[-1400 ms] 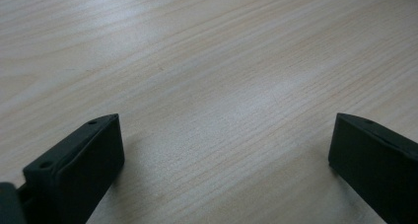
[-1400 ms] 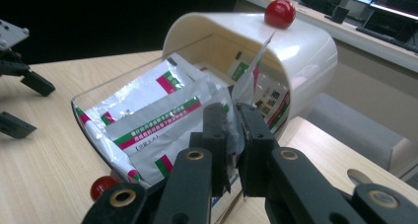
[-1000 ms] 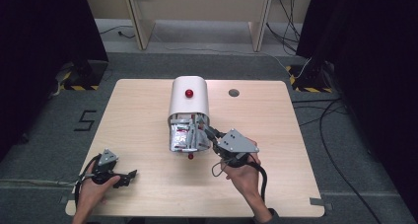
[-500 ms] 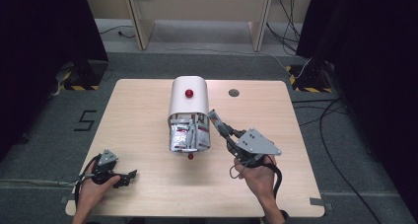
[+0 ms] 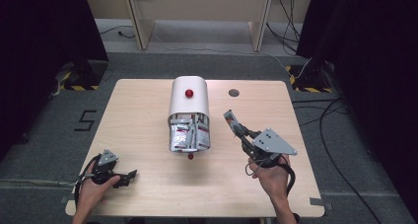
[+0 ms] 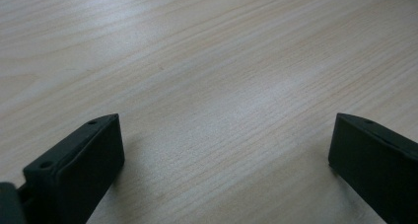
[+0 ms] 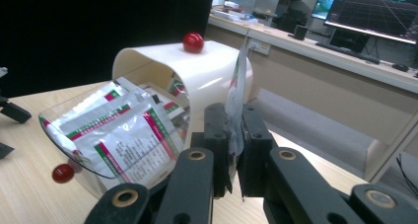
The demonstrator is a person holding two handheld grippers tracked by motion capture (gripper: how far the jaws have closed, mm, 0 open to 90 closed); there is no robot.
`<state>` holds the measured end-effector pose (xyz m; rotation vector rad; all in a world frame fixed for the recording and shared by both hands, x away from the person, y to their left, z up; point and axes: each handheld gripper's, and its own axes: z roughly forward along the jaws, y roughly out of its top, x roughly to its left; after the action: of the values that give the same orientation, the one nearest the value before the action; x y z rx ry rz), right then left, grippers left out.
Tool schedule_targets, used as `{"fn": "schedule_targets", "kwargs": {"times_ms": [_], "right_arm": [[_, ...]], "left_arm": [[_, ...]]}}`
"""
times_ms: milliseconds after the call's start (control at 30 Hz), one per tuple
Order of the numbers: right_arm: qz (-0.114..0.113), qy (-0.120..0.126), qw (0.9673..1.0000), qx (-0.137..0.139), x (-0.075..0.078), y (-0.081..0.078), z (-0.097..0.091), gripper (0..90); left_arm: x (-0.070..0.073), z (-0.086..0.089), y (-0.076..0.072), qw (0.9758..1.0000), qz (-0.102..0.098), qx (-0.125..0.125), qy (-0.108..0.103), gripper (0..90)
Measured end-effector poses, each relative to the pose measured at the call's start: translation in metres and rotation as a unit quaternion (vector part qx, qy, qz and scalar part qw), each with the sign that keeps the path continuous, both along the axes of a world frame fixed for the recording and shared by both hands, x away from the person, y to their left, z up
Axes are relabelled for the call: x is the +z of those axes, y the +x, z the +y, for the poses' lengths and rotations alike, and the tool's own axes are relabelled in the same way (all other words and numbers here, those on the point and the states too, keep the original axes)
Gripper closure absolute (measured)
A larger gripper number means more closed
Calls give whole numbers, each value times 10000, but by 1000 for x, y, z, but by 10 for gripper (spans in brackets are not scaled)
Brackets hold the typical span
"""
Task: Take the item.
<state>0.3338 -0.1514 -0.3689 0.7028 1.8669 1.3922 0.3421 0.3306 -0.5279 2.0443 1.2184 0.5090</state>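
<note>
Right gripper [image 5: 231,121] clamps one sachet [image 7: 235,93], lifted clear beside the dispenser [image 5: 189,99]; more sachets remain inside, placement likely pending. Left gripper [image 5: 129,175] rests agape and empty on the counter [image 5: 138,110].

left tool [image 5: 129,175] agape, right tool [image 5: 229,117] clamped

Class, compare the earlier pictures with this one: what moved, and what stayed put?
The right gripper, shut on a sachet, drew back rightward from the dispenser, lifting the sachet clear. The left gripper stayed open on the table; the dispenser didn't move.
</note>
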Motion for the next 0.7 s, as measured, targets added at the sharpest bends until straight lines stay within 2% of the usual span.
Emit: {"fn": "schedule_targets", "kwargs": {"times_ms": [167,700], "right_arm": [[-2,-29,9999,-97,-2,-1,-7,852],[218,-24,9989,-404,-17,5,-29,852]], "left_arm": [[0,0,0,10000,0,-1,3,0],[0,0,0,10000,-4,5,-14,0]]}}
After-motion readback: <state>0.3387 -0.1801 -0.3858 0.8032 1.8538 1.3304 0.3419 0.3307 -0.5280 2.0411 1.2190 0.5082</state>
